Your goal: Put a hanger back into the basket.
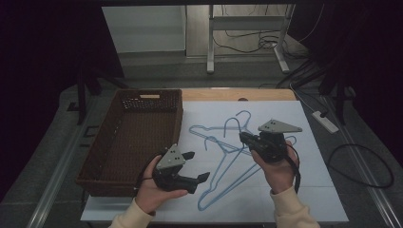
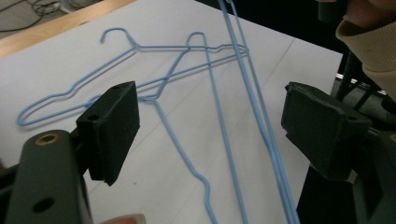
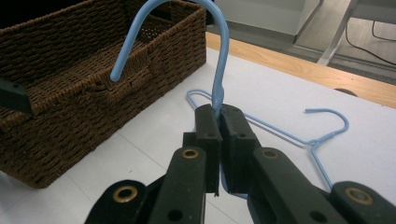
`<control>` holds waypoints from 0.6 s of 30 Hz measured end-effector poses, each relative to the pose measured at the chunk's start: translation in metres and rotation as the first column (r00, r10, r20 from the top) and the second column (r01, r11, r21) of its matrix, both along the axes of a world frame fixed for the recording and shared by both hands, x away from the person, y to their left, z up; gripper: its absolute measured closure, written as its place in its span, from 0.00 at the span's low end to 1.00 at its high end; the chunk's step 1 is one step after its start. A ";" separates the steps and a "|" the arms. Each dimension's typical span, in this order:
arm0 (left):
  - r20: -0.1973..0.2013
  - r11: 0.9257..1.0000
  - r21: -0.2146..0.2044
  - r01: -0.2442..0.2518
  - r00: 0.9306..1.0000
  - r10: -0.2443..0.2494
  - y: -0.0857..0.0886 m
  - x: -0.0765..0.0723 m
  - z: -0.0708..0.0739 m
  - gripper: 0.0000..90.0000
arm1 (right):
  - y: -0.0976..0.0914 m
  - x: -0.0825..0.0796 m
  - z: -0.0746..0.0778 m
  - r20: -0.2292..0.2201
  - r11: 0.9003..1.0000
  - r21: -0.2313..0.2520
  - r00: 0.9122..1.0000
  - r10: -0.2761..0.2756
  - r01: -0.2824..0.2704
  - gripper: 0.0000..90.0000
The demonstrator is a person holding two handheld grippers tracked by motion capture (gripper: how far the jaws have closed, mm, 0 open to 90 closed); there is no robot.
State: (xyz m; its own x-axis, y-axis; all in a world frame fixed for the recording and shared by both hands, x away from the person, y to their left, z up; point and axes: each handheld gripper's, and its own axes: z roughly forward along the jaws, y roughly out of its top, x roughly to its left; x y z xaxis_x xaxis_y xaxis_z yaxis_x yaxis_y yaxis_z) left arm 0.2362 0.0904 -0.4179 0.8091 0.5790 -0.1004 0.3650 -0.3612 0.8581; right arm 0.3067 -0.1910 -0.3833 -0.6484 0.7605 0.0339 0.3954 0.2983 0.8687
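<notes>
On the desk (image 1: 313,190), which is covered with a white sheet, there are three light blue wire hangers and a brown woven basket (image 1: 124,137) at the left side.

The right gripper (image 1: 243,137) has its jaws clenched on the neck of one hanger (image 3: 215,51), just under the hook. In the right gripper view the hook rises above the jaws and curves to the left, in front of the basket (image 3: 70,93). In the high view the long body of this held hanger (image 1: 228,175) goes from the right gripper down toward the near edge of the desk.

The left gripper (image 1: 199,166) is held just beside the basket, with its jaws released and wide apart. Nothing is pressed between them. In the left gripper view, the two thin wires of the held hanger (image 2: 254,107) pass through the space between the jaws, without touching either pad.

The two other hangers (image 1: 209,135) lie flat on the white sheet, crossing each other, between the basket and the right gripper.
</notes>
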 end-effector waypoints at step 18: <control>-0.107 0.997 0.049 0.052 0.993 -0.047 -0.052 0.016 -0.010 0.33 | 0.008 -0.004 -0.001 0.014 1.000 -0.017 1.000 0.011 -0.011 0.96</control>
State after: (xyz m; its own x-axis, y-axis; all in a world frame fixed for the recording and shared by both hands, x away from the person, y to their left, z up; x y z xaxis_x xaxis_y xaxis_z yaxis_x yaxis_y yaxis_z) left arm 0.2526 0.0384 -0.4280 0.8231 0.5453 -0.1584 0.4337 -0.4234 0.7954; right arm 0.3028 -0.1832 -0.3841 -0.6573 0.7535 0.0120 0.3798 0.3175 0.8689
